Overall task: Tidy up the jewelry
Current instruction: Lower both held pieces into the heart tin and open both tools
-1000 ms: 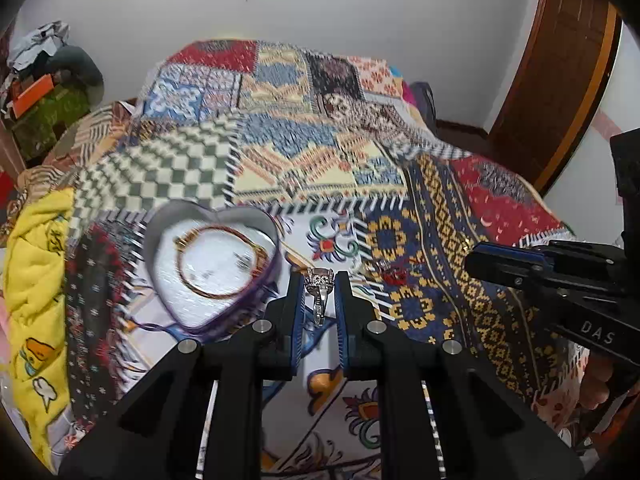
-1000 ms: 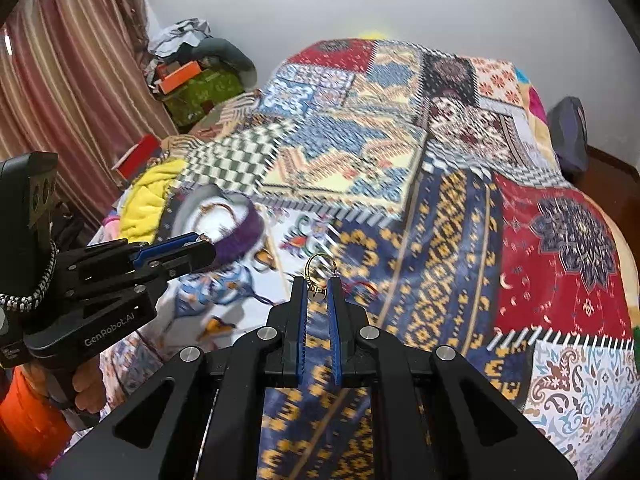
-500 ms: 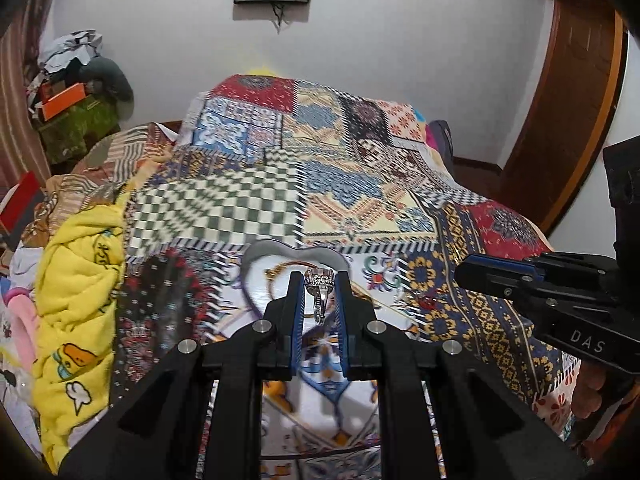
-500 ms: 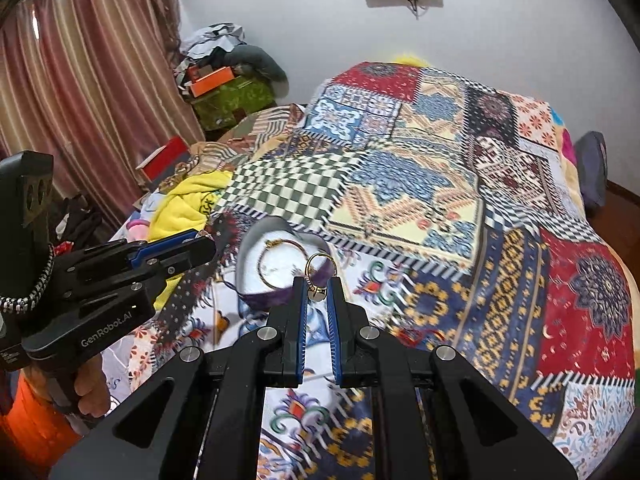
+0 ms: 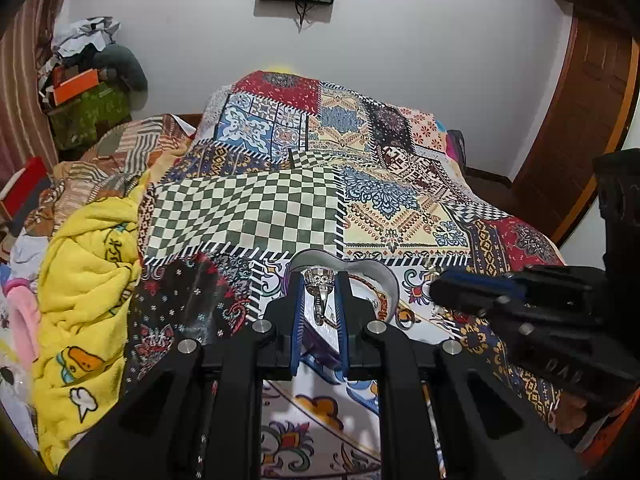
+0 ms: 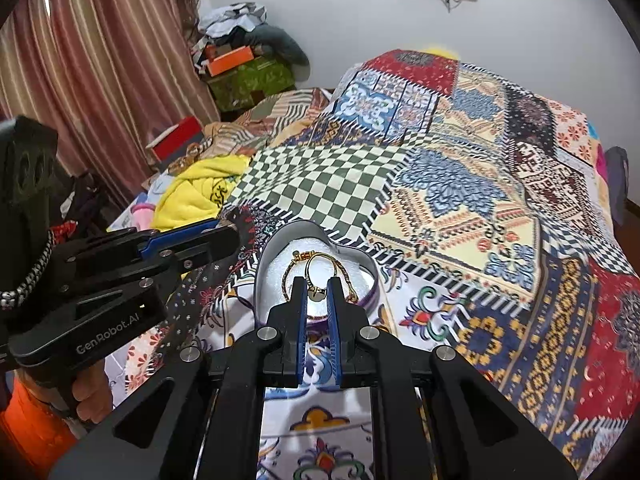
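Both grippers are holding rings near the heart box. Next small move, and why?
Probably ease the right gripper down a little and open it. It is shut on the gold ring, which appears to hang over the white lining of the heart-shaped box, where a gold bracelet already lies. The left gripper is shut on the silver ring and could follow.
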`<state>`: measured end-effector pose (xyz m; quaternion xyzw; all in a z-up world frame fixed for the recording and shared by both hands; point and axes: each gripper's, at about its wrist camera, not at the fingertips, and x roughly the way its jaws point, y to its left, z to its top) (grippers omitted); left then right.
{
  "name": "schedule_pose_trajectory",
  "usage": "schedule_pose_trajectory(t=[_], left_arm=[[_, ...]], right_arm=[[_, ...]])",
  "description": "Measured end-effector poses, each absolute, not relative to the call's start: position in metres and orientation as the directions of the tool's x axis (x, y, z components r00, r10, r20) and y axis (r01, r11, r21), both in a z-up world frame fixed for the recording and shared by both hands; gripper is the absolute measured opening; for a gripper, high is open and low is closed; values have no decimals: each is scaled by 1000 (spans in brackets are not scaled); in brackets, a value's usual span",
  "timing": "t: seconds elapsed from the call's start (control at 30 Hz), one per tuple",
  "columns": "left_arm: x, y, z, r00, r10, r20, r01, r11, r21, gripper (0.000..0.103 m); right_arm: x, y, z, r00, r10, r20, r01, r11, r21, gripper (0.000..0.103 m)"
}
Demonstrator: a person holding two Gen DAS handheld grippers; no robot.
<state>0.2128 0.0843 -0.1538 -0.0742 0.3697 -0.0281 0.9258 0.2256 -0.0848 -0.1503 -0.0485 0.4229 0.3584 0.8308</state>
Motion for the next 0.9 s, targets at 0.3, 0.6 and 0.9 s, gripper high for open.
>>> schedule_pose_trajectory(t=[0.3, 0.6, 0.9], left_arm=[[244, 90, -176, 673, -185, -717, 38, 976, -216, 13], [262, 92, -189, 643, -200, -739, 45, 973, -224, 13], [261, 93, -186, 647, -198, -736, 46, 974, -221, 13]], right_arm=[[249, -64, -173, 328, 519, -789, -680, 710, 184, 9], [257, -56, -178, 315, 500, -806, -705, 692, 154, 9], [262, -50, -182, 291, 491, -822, -722, 676, 149, 9]])
